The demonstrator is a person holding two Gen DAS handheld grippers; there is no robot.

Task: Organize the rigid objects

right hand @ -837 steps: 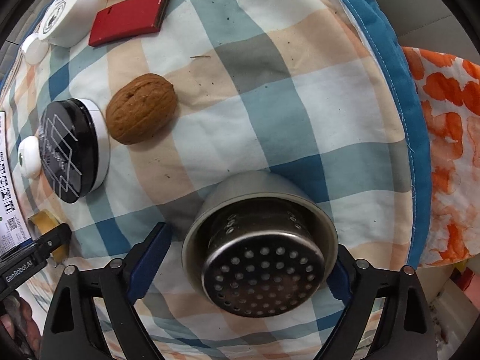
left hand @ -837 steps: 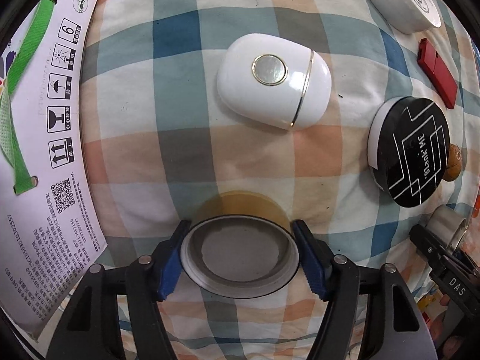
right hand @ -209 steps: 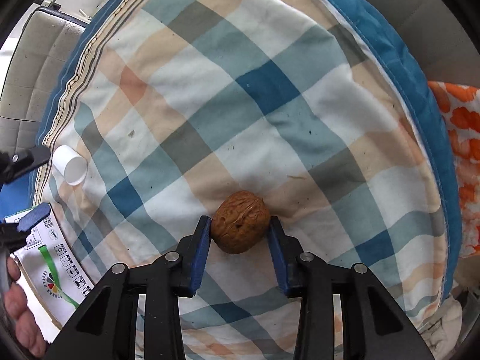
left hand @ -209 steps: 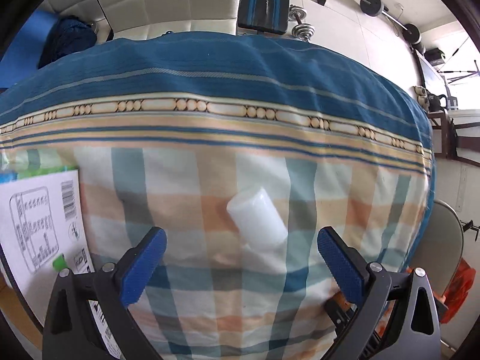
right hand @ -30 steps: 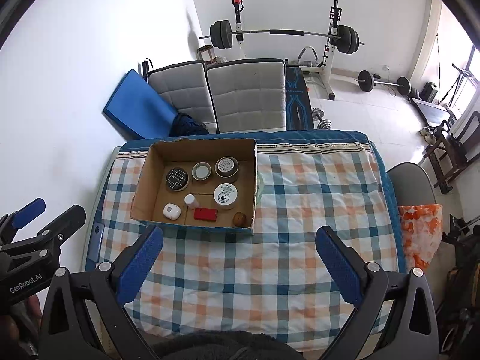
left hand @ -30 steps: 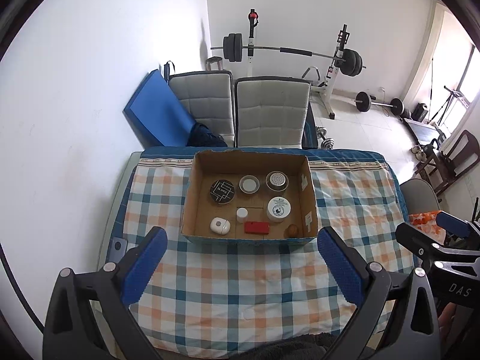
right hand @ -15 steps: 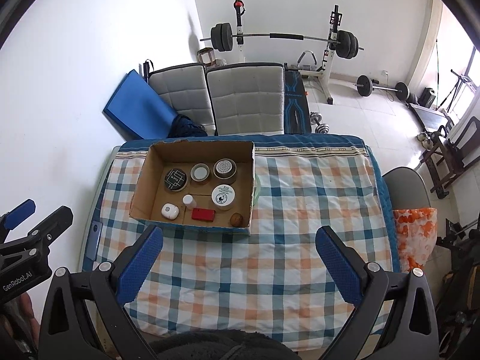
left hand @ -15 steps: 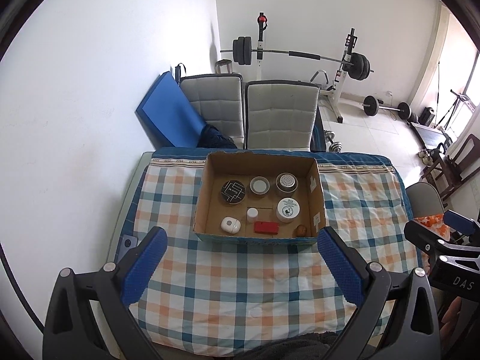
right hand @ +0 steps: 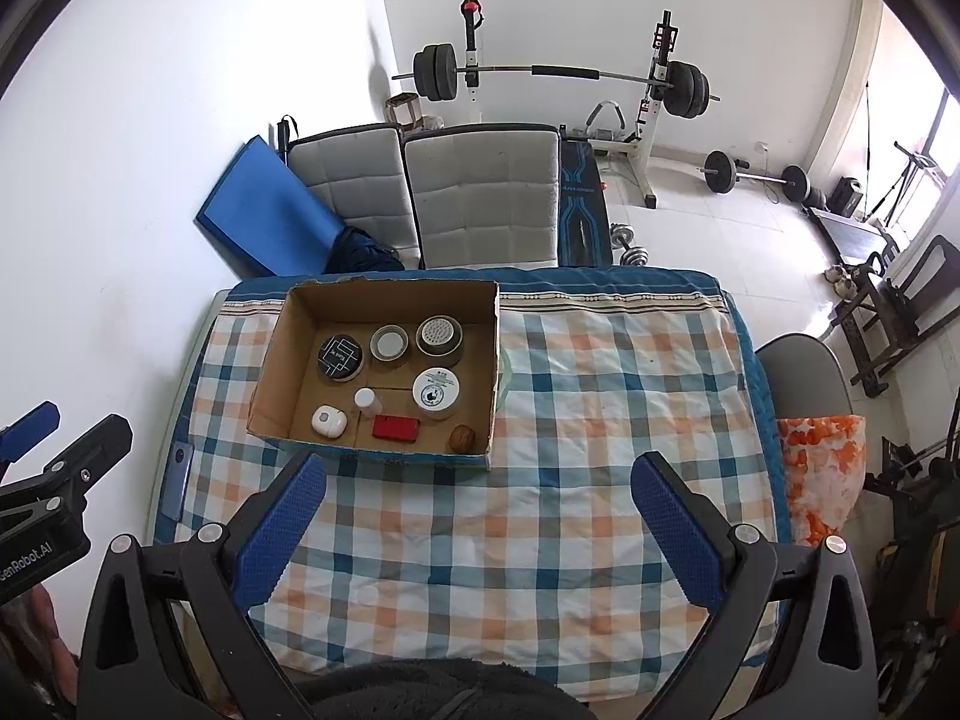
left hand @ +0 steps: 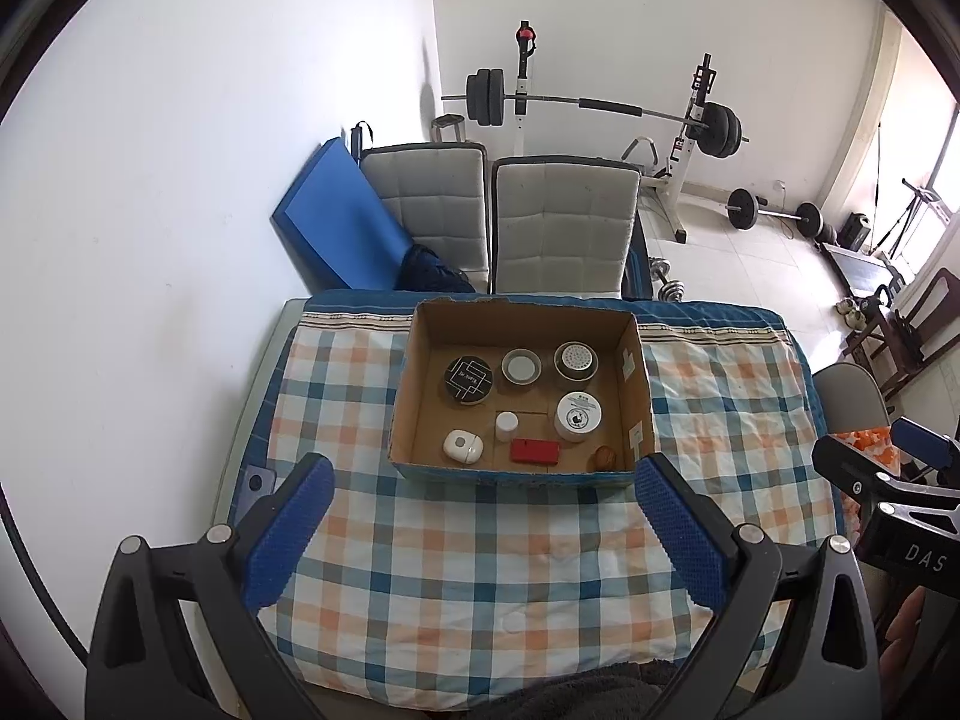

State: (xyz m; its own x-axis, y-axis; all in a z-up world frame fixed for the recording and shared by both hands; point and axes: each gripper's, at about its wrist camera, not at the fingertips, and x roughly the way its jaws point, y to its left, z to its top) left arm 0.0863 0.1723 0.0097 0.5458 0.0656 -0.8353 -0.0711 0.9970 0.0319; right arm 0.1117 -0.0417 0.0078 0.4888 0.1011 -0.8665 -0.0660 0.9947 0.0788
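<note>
A cardboard box (left hand: 636, 378) (right hand: 270, 369) stands on the checked tablecloth at the far side. Inside it lie a black round tin (left hand: 468, 381), a grey lid (left hand: 521, 365), a perforated metal cup (left hand: 576, 358), a white round jar (left hand: 577, 416), a small white bottle (left hand: 506, 423), a white oval case (left hand: 462, 446), a red flat box (left hand: 534, 451) and a walnut (left hand: 605, 456). Both grippers are held high above the table. My left gripper (left hand: 483, 534) is open and empty. My right gripper (right hand: 477, 531) is open and empty.
The checked tablecloth (left hand: 480, 570) covers the table. Two padded chairs (left hand: 564, 228) and a blue mat (left hand: 336, 228) stand behind it. A barbell rack (left hand: 600, 105) stands at the back wall. An orange patterned cloth (right hand: 819, 468) lies right of the table.
Both views have shifted slightly; the box and table sit a little differently in frame. Both grippers stay open and empty, and nothing in the box has moved.
</note>
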